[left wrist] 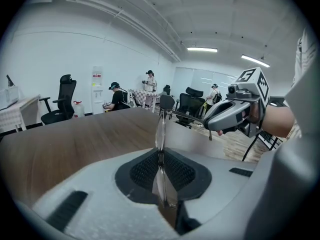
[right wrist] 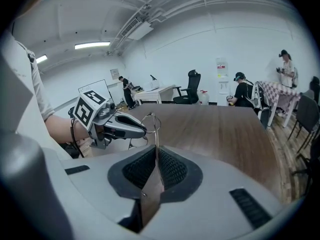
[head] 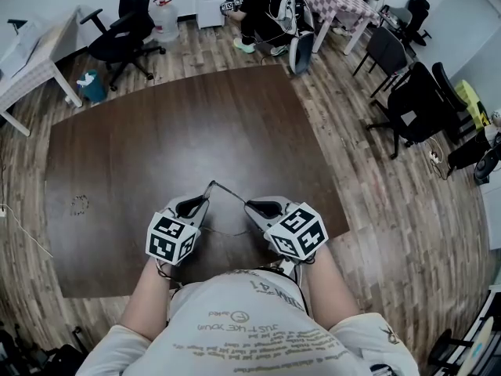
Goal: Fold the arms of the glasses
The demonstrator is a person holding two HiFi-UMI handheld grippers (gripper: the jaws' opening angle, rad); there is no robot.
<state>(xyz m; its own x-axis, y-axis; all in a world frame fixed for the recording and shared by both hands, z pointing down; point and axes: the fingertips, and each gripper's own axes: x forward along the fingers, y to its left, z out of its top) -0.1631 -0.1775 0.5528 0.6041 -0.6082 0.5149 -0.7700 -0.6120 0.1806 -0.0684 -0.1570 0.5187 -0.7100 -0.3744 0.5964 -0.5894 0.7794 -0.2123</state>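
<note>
Thin wire-framed glasses (head: 214, 185) hang above the front part of the brown table (head: 156, 131), held between my two grippers. My left gripper (head: 200, 203) is shut on the front of the glasses; in the left gripper view a lens (left wrist: 160, 134) stands edge-on between the pads. One arm (head: 231, 194) runs from the hinge to my right gripper (head: 252, 207). The right gripper view has that thin arm (right wrist: 155, 146) pinched between the pads, with the lens rim (right wrist: 149, 122) beyond it at the left gripper (right wrist: 141, 130). The other arm I cannot make out.
The table's near edge lies just below my hands. A small ring mark (head: 80, 204) sits on the table at the left. Black office chairs (head: 415, 108) stand on the wooden floor to the right, another (head: 125, 34) at the back left. A person (head: 262, 10) crouches beyond the table.
</note>
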